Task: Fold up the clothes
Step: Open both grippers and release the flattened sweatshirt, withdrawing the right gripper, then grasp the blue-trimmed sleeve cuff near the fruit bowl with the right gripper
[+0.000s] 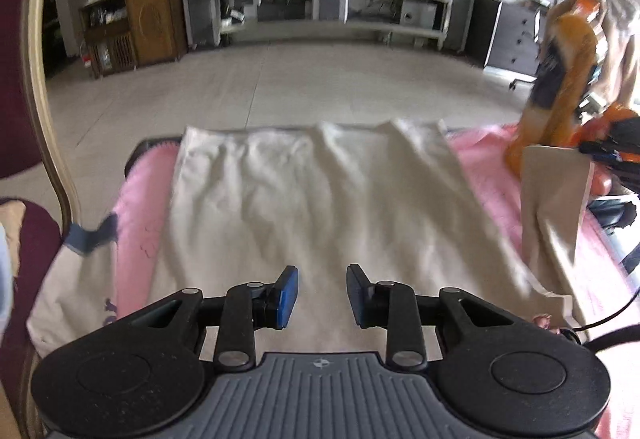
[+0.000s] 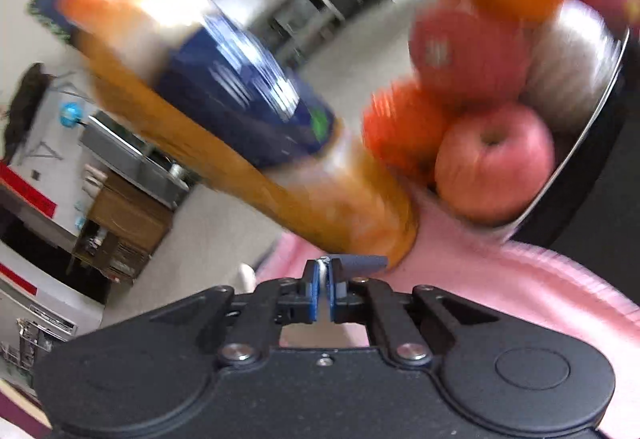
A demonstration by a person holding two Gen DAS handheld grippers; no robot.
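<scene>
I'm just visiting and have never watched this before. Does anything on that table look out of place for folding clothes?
Yes. A bottle of orange drink and a bowl of apples and oranges stand on the pink cover right beside the cream garment, near the right gripper, which pinches its lifted edge. A knock could spill them.

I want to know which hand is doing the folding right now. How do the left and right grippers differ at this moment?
The left gripper is open and empty above the cream garment; the right gripper is shut on a thin edge of the garment. The left faces the flat cloth; the right faces a juice bottle. Both have blue pads.
</scene>
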